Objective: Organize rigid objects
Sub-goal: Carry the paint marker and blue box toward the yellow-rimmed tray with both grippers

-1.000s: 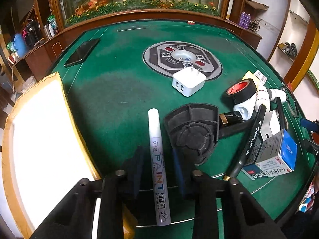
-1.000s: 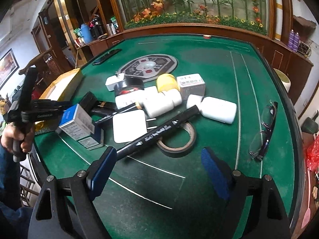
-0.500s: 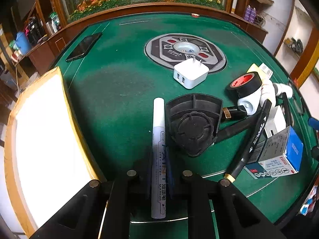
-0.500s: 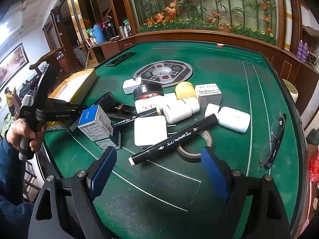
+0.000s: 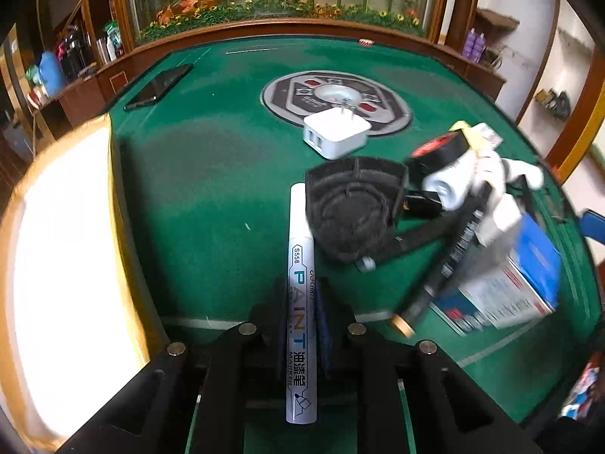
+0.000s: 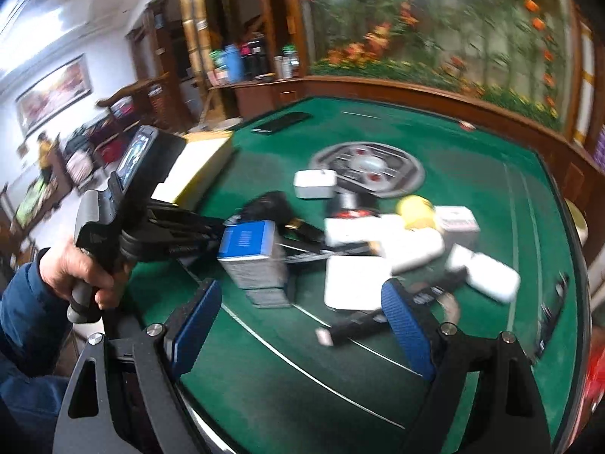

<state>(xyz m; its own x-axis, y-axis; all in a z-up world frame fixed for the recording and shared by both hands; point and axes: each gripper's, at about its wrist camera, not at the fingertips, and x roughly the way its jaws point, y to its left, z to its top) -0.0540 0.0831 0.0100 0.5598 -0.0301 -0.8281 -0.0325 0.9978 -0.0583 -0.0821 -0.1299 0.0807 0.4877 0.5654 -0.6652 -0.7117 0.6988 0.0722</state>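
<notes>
Left gripper (image 5: 301,321) clamped on white paint marker (image 5: 298,265) – black holder (image 5: 351,208) touching it, right gripper (image 6: 298,321) wide, empty

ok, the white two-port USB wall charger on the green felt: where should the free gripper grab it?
Probably from above, across the white USB wall charger's two flat side faces at mid-body. It lies flat with prongs pointing away and clear felt beside it. The right gripper is open and empty.

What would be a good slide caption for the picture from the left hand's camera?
Left gripper clamps a white paint marker on the green table, beside a black fan-shaped part.
</notes>
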